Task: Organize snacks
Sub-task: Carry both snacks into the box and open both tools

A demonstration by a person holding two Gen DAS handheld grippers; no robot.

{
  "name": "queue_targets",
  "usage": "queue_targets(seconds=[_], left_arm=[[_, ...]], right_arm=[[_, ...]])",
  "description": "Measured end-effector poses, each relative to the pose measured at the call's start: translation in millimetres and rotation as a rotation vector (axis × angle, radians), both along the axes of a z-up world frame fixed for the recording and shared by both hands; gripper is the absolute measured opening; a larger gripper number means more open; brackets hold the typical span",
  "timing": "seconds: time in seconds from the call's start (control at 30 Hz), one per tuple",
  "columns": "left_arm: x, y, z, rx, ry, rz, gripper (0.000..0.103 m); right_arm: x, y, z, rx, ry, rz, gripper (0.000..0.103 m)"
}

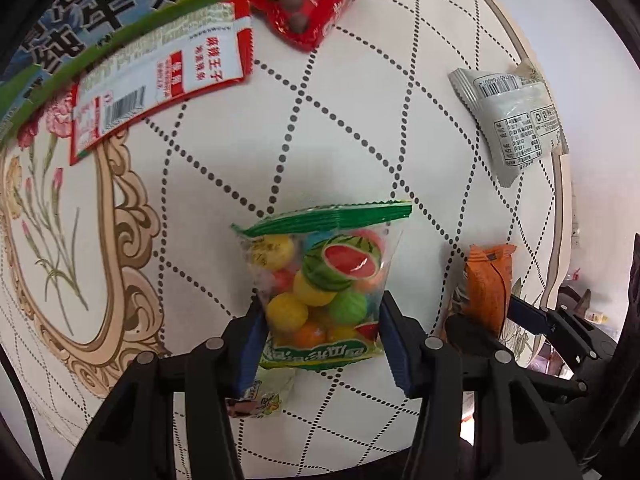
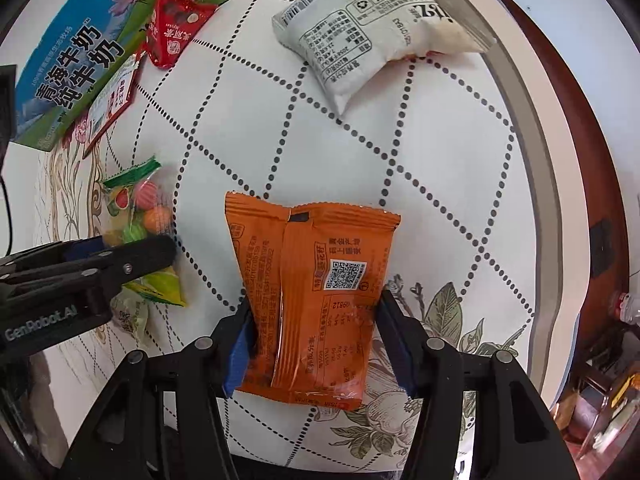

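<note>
Here the left gripper [image 1: 320,332] clamped the clear bag of fruit-coloured gumballs [image 1: 324,280]; just right of that bag, the right gripper [image 2: 314,328] pinched the orange foil snack packet [image 2: 312,292].

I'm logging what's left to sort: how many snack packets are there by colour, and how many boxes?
Red packets: 2
Grey-white packet: 1
Orange packet: 1
Clear fruit-candy bag: 1
Pale green packet under it: 1
Milk box: 1
Total: 7
</note>
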State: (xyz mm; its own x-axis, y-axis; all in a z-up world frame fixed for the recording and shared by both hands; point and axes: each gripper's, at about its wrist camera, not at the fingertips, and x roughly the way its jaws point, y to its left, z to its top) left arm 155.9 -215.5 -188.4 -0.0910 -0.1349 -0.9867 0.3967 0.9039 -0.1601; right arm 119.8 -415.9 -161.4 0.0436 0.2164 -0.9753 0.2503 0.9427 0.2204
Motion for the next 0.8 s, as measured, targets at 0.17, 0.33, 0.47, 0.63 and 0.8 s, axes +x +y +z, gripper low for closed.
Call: queue_targets(seconds=[0.17, 0.33, 0.47, 0.63, 0.8], left_arm=[[-4.9, -9.9, -14.5, 0.007, 0.006, -0.048, 0.058], [8.7, -1.0, -12.3, -0.024, -0.022, -0.008, 0.057], [8.8, 16.5, -1.1, -0.04, -0.038, 0.014, 0.049], [7.1, 30.4, 17.7, -0.063, -0.04, 0.037, 0.049], [24.7, 49.8, 43.0, -0.123, -0.035, 0.095, 0.049]], right_arm=[[1.4, -18.1, 6.8, 0.065, 0.025, -0.031, 0.069], [-14.1, -48.7, -0.1, 0.083, 0.036, -0.086, 0.069], [-17.1, -50.8, 0.3, 0.049, -0.023, -0.075, 0.057], [-16.8, -45.9, 12.9, 0.021, -0.068, -0.046, 0.056], [-3.0, -36.8, 39.9, 0.076, -0.113, -0.045, 0.055]])
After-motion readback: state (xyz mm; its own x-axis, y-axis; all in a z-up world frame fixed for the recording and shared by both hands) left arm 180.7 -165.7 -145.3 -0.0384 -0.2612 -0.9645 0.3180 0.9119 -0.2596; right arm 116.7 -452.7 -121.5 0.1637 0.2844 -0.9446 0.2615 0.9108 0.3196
